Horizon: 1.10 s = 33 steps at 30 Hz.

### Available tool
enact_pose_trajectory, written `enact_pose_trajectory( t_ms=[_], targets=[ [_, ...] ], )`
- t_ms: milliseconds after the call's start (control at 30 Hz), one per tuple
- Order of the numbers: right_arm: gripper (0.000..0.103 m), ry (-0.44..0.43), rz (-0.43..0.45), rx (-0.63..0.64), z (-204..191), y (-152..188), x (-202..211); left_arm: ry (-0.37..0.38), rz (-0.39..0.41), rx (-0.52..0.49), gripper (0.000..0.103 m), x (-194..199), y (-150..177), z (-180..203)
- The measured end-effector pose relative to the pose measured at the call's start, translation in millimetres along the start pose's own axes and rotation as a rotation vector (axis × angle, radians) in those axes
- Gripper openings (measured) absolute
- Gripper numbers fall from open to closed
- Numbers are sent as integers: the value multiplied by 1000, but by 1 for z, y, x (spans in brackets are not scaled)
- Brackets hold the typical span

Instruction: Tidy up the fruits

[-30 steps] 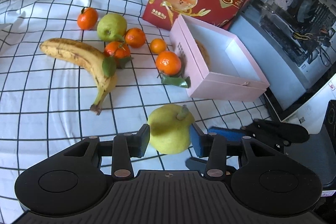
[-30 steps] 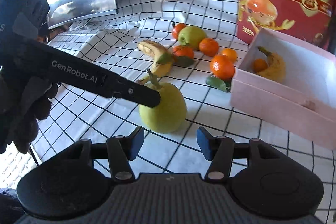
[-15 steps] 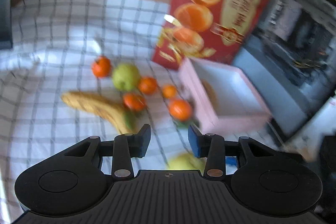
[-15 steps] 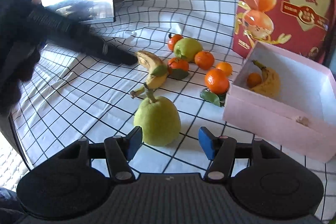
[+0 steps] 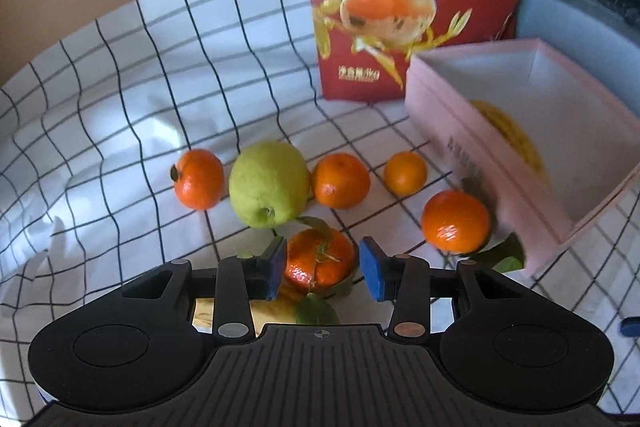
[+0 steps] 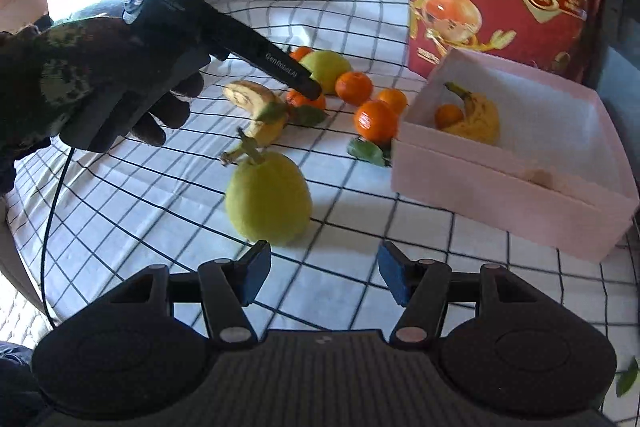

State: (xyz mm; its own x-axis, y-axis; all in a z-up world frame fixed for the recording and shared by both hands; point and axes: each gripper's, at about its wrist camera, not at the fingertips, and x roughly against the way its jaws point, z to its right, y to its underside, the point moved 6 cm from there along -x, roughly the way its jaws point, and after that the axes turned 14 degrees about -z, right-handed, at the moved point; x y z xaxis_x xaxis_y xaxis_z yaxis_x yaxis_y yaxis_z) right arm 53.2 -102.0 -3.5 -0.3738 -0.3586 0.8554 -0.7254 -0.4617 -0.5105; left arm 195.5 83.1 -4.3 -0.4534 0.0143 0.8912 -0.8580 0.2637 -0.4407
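The left gripper (image 5: 323,273) hangs low over the checked cloth on the counter (image 5: 120,107), its jaws wide and holding nothing, with a leafy mandarin (image 5: 320,258) sitting right between the two blue pads (image 5: 276,269); from the left wrist view the fruit looks bracketed but not touched, though motion blur makes the gap on each side hard to judge. That mandarin is round, so it has no long axis to line up with; its stem and leaves face up and toward the camera. Just under it lies the loose banana (image 6: 260,107), whose long axis runs roughly across the line of the jaws, tip toward the nearer pear (image 6: 269,201). Beyond the mandarin a second pear (image 5: 269,184) stands with three more mandarins (image 5: 340,180) strung beside it, and another mandarin (image 5: 456,221) rests against the wall of the pink box (image 5: 480,163), which lies to the right of the left gripper. The box already holds a banana (image 6: 476,121) and a small mandarin (image 6: 449,115). The right gripper (image 6: 323,277) waits with jaws spread wide and empty, the nearer pear just ahead of its left pad, stem pointing up and away. The left hand is clearly nearer the leafy mandarin; closing there seems the step in hand.
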Motion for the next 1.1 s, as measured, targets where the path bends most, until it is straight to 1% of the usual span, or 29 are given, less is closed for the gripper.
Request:
enact_pose_trajectory(
  t_ms=[67, 133, 300, 367, 467, 500, 533, 567, 600, 633, 733, 833, 1000, 1100],
  targets=[
    [60, 12, -6, -19, 6, 2, 0, -6, -11, 5, 50, -6, 0, -3],
    [60, 20, -10, -38, 10, 3, 1, 8, -22, 17, 52, -12, 0, -5],
    [60, 26, -21, -65, 16, 7, 0, 13, -36, 30, 52, -20, 0, -5],
    [60, 24, -24, -61, 15, 7, -1, 24, -30, 42, 51, -18, 0, -6],
    [60, 21, -29, -46, 10, 6, -3, 46, 2, 58, 51, -7, 4, -5],
    [60, 19, -31, -42, 9, 6, -3, 58, 13, 66, 49, -1, 6, -4],
    [60, 18, -31, -38, 7, 6, -3, 76, 27, 78, 39, 6, 9, -4],
    [60, 16, -31, -33, 6, 6, -4, 96, 41, 92, 35, 13, 13, -3],
    [60, 15, -31, -30, 4, 6, -4, 110, 54, 107, 27, 21, 16, -4],
    [60, 14, -32, -25, 3, 5, -4, 122, 68, 123, 25, 28, 21, -5],
    [60, 4, -30, -9, -2, 4, -4, 149, 98, 172, 25, 48, 37, -8],
    [60, -7, -28, 13, -7, 1, -5, 167, 104, 213, 25, 58, 55, -11],
    [60, -30, -35, 71, -22, -5, -11, 145, 93, 248, 26, 60, 78, -16],
    [60, -31, -30, 109, -31, -6, -11, 139, 86, 316, 27, 59, 88, -25]
  ],
)
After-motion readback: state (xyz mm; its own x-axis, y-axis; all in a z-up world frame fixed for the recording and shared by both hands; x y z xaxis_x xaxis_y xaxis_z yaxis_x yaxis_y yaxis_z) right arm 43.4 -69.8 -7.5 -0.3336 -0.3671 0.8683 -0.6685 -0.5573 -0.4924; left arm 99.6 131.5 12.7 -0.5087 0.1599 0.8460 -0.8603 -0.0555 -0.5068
